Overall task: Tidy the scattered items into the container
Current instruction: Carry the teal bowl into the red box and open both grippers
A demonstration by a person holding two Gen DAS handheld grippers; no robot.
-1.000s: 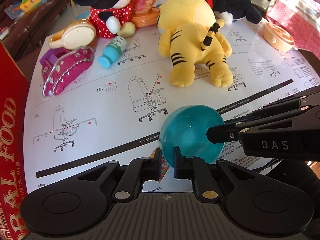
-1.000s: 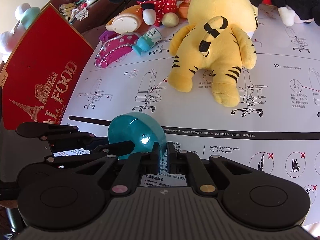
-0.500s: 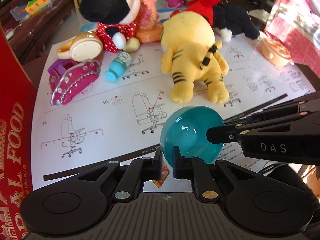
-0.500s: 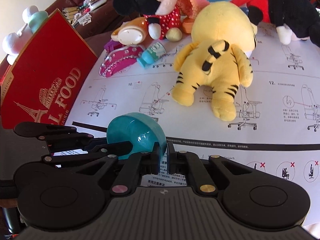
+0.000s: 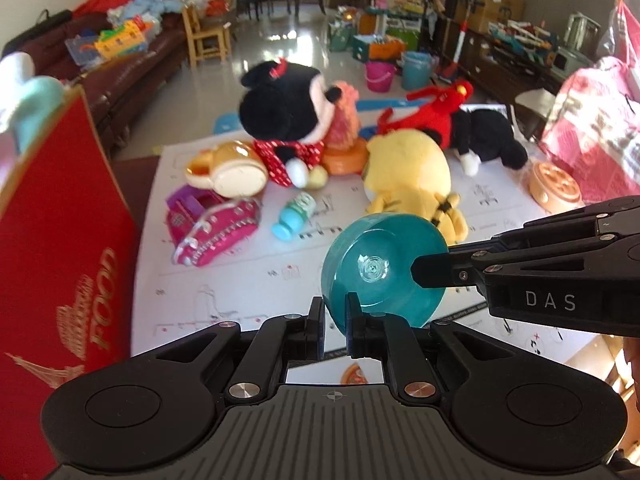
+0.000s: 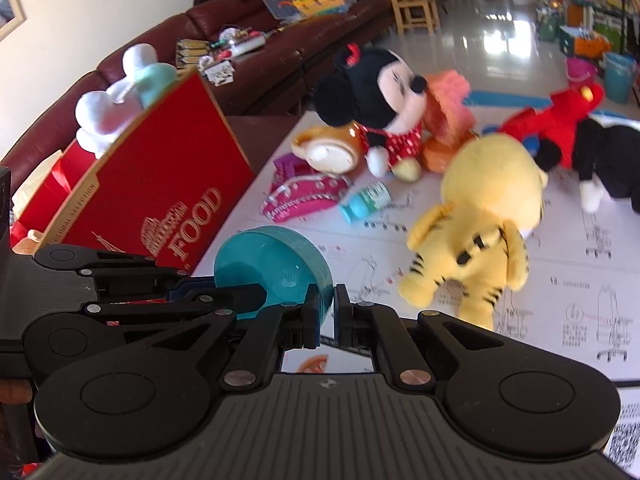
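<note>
A teal plastic bowl (image 5: 384,268) is held in the air above the paper-covered table by both grippers. My left gripper (image 5: 334,316) is shut on its near rim. My right gripper (image 6: 328,312) is shut on the opposite rim of the bowl (image 6: 276,264); it comes in from the right in the left wrist view (image 5: 424,272). The red box marked FOOD (image 5: 64,248) stands at the left, also in the right wrist view (image 6: 160,196), with white and mint soft toys (image 6: 120,104) in it.
On the table lie a yellow tiger plush (image 6: 480,216), a Minnie plush (image 5: 288,120), a black and red plush (image 5: 472,128), a pink shoe (image 5: 212,228), a small blue bottle (image 5: 296,214), a toy kettle (image 5: 232,168) and an orange round toy (image 5: 554,186).
Both grippers have lifted the teal bowl up off the table and tilted upward, so the room behind has come into view. The bowl has turned its base toward the left wrist camera.
</note>
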